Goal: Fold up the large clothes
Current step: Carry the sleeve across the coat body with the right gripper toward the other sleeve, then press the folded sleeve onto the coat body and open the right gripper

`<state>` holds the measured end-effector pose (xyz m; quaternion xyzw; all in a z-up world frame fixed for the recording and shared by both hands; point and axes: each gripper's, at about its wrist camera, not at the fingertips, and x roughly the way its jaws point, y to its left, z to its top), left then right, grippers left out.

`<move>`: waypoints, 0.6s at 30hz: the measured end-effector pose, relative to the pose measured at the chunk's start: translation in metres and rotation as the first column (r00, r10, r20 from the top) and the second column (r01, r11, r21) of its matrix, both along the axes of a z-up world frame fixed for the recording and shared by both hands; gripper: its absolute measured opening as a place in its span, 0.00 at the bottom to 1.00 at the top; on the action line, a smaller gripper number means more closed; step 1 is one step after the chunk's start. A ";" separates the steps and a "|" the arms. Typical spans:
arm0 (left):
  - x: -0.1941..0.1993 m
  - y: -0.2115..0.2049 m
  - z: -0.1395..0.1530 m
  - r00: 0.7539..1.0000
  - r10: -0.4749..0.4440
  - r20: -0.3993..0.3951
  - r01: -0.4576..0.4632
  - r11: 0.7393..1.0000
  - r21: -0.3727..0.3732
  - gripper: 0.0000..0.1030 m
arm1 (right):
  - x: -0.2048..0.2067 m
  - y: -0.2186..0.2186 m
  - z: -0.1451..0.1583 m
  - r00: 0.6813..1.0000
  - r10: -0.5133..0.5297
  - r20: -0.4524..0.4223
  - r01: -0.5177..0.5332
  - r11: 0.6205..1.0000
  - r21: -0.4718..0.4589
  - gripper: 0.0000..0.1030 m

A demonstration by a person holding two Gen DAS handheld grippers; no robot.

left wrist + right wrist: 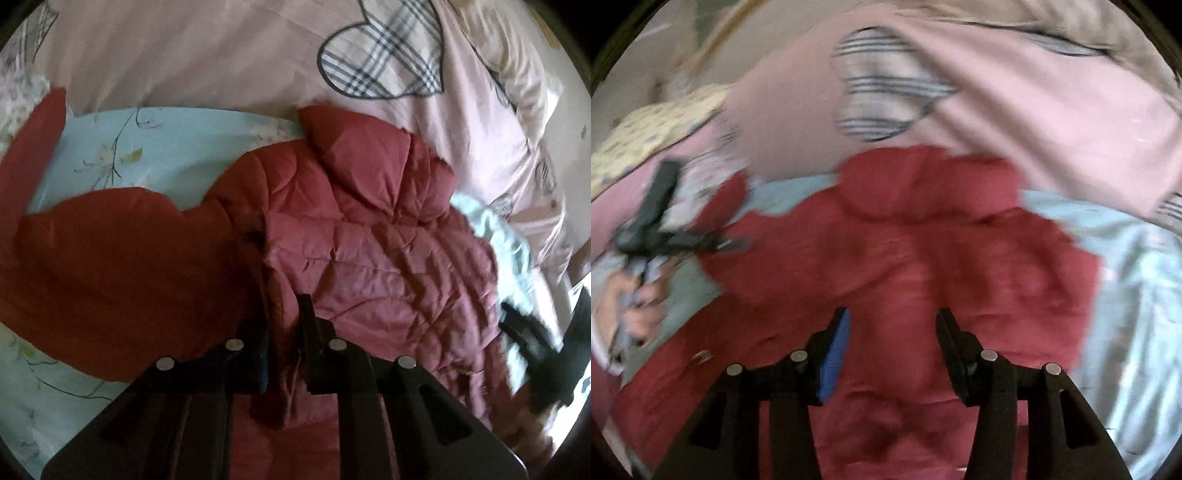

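A red quilted puffer jacket [369,229] lies spread on a light blue floral sheet [155,147], one sleeve stretched out to the left. My left gripper [284,325] is shut on a fold of the jacket's edge near its lower middle. In the blurred right wrist view the jacket [916,266] fills the centre with its hood at the far end. My right gripper [892,332] is open above the jacket's body and holds nothing. It shows blurred at the right edge of the left wrist view [535,347]. The left gripper shows at the left of the right wrist view [661,229].
A pink duvet [229,51] with plaid heart patches lies bunched along the far side of the bed. A yellowish patterned pillow [653,133] sits at the far left. The person's hand [639,306] holds the left gripper.
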<state>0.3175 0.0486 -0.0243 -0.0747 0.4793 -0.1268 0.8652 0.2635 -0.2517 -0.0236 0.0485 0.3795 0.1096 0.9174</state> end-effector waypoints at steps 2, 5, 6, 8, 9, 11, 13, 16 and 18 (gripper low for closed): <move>-0.002 -0.009 -0.003 1.000 -0.006 0.025 0.004 0.998 0.061 0.11 | 0.009 -0.017 -0.012 0.996 -0.073 -0.048 0.073 0.997 0.001 0.49; -0.006 -0.014 -0.007 0.999 -0.004 0.055 -0.003 0.992 0.124 0.16 | 0.024 -0.031 -0.043 0.979 -0.129 -0.160 0.129 0.992 -0.009 0.48; -0.008 -0.012 -0.007 0.998 0.011 0.066 -0.020 0.990 0.141 0.21 | 0.027 -0.031 -0.050 0.975 -0.135 -0.178 0.134 0.991 -0.013 0.48; -0.016 -0.010 0.004 0.993 0.045 0.106 -0.062 0.985 0.162 0.23 | 0.028 -0.030 -0.062 0.969 -0.144 -0.199 0.141 0.990 -0.029 0.48; -0.022 -0.006 0.011 0.988 0.064 0.138 -0.088 0.981 0.173 0.23 | 0.026 -0.032 -0.064 0.969 -0.148 -0.199 0.144 0.989 -0.033 0.48; -0.032 -0.003 0.025 0.982 0.060 0.181 -0.087 0.986 0.142 0.23 | 0.027 -0.030 -0.067 0.966 -0.156 -0.205 0.149 0.988 -0.047 0.49; -0.038 -0.007 0.036 0.979 0.027 0.203 -0.048 0.994 0.099 0.23 | 0.028 -0.026 -0.068 0.965 -0.160 -0.207 0.148 0.986 -0.072 0.49; -0.036 -0.028 0.032 0.987 -0.040 0.157 0.028 0.996 0.081 0.23 | 0.028 -0.020 -0.068 0.964 -0.165 -0.207 0.147 0.984 -0.099 0.49; -0.030 -0.044 0.018 0.989 -0.064 0.130 0.050 0.993 0.106 0.23 | 0.027 -0.019 -0.069 0.964 -0.166 -0.206 0.147 0.984 -0.104 0.49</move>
